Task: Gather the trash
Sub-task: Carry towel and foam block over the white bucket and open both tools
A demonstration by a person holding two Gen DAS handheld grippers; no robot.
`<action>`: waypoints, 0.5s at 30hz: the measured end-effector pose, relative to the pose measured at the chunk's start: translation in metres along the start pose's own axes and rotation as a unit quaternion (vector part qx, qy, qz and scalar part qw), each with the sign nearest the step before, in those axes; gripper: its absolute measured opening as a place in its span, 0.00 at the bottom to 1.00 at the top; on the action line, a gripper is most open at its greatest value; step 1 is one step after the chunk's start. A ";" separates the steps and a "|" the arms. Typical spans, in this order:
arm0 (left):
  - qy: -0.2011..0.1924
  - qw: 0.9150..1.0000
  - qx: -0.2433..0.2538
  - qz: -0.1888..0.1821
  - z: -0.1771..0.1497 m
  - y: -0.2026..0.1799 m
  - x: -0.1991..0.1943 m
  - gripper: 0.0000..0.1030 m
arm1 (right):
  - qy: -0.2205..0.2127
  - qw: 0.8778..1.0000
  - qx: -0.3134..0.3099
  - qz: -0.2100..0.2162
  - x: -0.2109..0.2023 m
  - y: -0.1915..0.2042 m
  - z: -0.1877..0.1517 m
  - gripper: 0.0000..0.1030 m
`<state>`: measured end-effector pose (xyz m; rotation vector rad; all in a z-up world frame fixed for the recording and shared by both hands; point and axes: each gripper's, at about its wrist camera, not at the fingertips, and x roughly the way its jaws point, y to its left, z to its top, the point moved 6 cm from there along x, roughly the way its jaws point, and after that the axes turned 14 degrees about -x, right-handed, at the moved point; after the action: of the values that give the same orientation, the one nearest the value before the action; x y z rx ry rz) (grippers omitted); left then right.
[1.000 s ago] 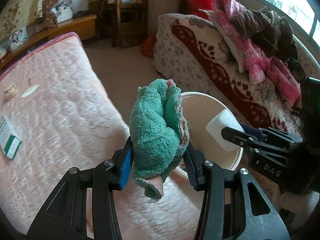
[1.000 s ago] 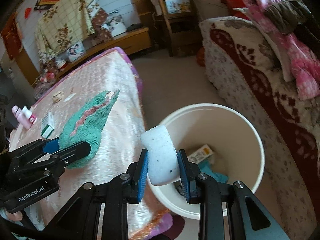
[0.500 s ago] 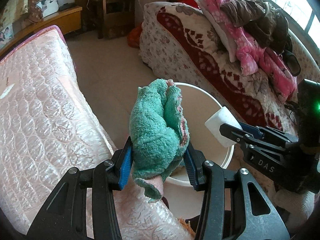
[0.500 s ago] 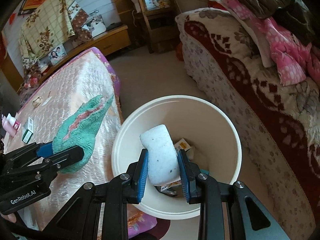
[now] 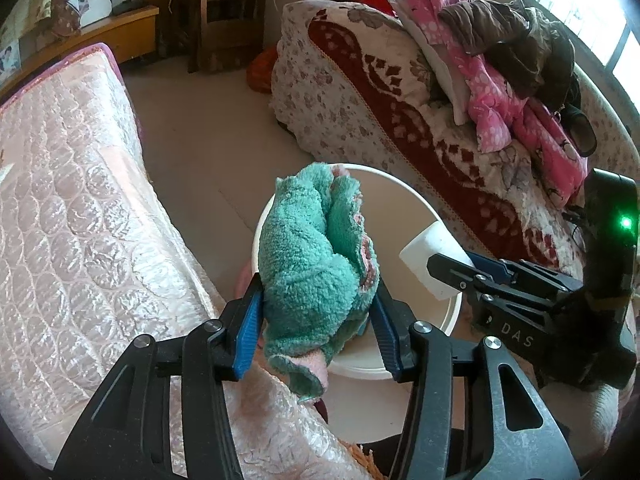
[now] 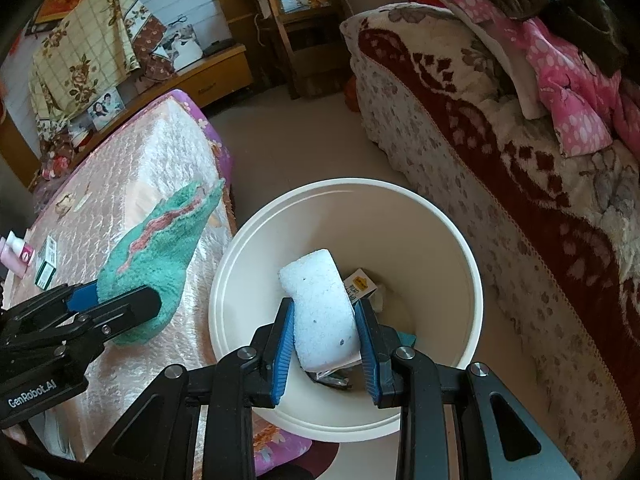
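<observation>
**Both loads held at the bin, neither dropped yet**

Over the near corner of the pink mattress (image 6: 132, 184), on the left of the scene, the left gripper (image 5: 318, 328) is clenched on a bunched green cloth (image 5: 316, 264). In the right wrist view the cloth (image 6: 160, 256) hangs above the mattress edge, just left of the bin's rim, not over the opening. A small green-and-white box (image 6: 46, 266) and a pink bottle (image 6: 16, 254) lie farther left on the mattress, apparently not yet collected.

At centre stands the white bin (image 6: 448, 232) on the floor between the mattress and the patterned sofa (image 6: 520, 152) to the right. Some trash already lies at its bottom, including a yellow-marked carton (image 6: 360, 282).

Above the bin's opening, toward its near side, the right gripper (image 6: 324, 330) grasps a white sponge (image 6: 320, 312) between its blue pads, the sponge tilted with its top leaning far.

Risks, as I judge them: if the left jaws let go where they are, the cloth would likely land on the mattress or drape over the rim, since it is limp and fluffy and may also snag on a pad. The sponge is light; released near the rim, it might bounce out. The two grippers are close together, so swinging the cloth right over the bin could knock them together.
</observation>
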<state>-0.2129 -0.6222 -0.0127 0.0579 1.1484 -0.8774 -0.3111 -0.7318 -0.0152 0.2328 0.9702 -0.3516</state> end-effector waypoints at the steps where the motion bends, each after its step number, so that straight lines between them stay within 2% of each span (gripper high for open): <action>1: 0.001 1.000 0.000 -0.003 0.000 0.001 0.000 0.51 | 0.000 1.000 0.003 0.001 0.001 -0.001 0.000 0.30; 3: -0.001 1.000 -0.002 -0.007 0.001 0.001 0.000 0.58 | 0.000 1.000 0.011 -0.004 0.001 -0.004 -0.001 0.43; 15: -0.024 1.000 -0.011 0.004 -0.001 0.021 -0.018 0.61 | 0.014 1.000 0.012 0.006 0.008 0.004 -0.007 0.44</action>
<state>-0.2024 -0.5974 -0.0068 0.0236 1.1126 -0.8546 -0.3106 -0.7275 -0.0259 0.2660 0.9930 -0.3510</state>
